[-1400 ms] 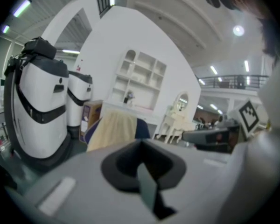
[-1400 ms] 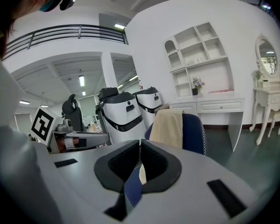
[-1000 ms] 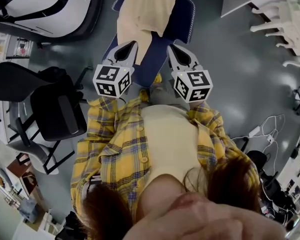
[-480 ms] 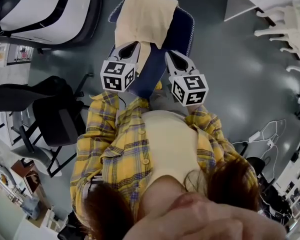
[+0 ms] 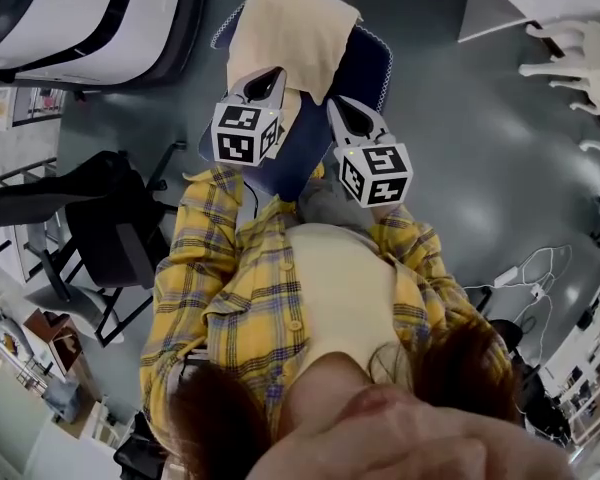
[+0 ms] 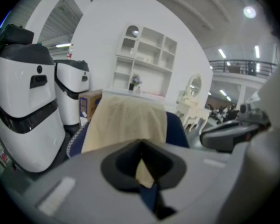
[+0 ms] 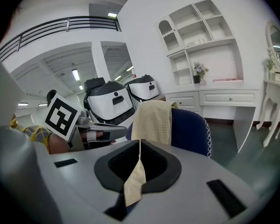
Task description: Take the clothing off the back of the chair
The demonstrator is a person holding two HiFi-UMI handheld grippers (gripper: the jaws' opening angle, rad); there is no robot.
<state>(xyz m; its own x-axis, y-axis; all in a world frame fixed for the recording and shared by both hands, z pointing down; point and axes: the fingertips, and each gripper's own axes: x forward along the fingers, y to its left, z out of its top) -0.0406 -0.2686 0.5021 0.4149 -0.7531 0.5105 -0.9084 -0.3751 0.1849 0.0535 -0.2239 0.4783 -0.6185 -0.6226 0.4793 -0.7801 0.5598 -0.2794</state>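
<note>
Head view: pale yellow woven garment (image 5: 290,28) draped over the back of the blue padded chair (image 5: 365,63), just beyond left gripper (image 5: 276,69) and right gripper (image 5: 333,102). Left gripper view: jaws pressed together, empty, garment ahead. Right gripper view: likewise closed on nothing. Probably light, limp, hardly slippery; best pinched at the top fold and lifted upward.

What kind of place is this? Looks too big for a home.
Probably a big indoor hall staged with home furniture: white shelves, large white pods, and a balcony railing overhead.
</note>
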